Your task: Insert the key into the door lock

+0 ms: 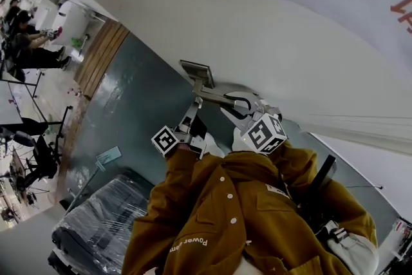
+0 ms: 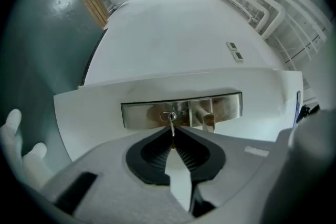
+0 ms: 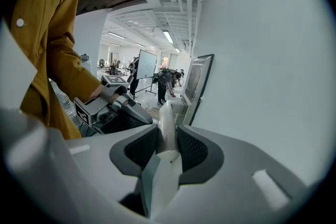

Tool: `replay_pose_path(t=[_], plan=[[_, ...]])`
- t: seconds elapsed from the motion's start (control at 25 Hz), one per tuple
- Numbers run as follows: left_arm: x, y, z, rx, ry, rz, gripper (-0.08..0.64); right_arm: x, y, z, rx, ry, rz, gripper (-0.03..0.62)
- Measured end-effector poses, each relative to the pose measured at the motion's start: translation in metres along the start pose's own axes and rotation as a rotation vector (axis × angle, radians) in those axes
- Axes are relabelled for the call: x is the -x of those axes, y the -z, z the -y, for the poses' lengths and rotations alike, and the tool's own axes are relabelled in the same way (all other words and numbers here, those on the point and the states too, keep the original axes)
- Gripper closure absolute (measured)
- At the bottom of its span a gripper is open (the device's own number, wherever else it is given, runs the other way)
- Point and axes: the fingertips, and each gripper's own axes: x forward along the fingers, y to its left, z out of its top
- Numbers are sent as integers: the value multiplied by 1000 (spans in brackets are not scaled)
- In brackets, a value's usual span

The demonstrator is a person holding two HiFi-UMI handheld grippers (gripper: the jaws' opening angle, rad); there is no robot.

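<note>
Key (image 2: 171, 126): a thin metal blade running from the pads straight up to the keyhole (image 2: 168, 116) at the middle of the lock plate (image 2: 142, 113). Its tip meets the slot, but how deep it sits I cannot tell.
Left hand-held gripper (image 2: 173, 135): just below the lock plate, jaws pressed together and pinching the key's rear end between the dark ribbed pads.
Lock plate: a long brushed-metal strip set in the white door (image 2: 94, 113).
Door handle (image 3: 167, 123): a silver lever that leaves the lock plate just beside the keyhole.
Right hand-held gripper (image 3: 168, 132): further out along the lever from the lock plate, jaws partly closed with both pads against the door handle's sides.
Sleeves (image 1: 193, 222): mustard-yellow jacket arms behind both grippers, on the side away from the lock plate.
Floor (image 1: 129, 113): grey-green and glossy, meeting the door's edge near the lock plate.
</note>
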Motion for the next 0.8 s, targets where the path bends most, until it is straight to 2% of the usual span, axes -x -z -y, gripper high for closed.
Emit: replay_pose_path(t=[0.44,0.68,0.8], plan=[[-4,-1,2,29,22,-24,532,0,1,-1,-2,4,-2,468],[-1,-22,-2,95,34,36,532,0,0,0,-9,7,-2,468],[-3,-26,0,72,36,14,532,0,0,-1,-10,8,-3,468]])
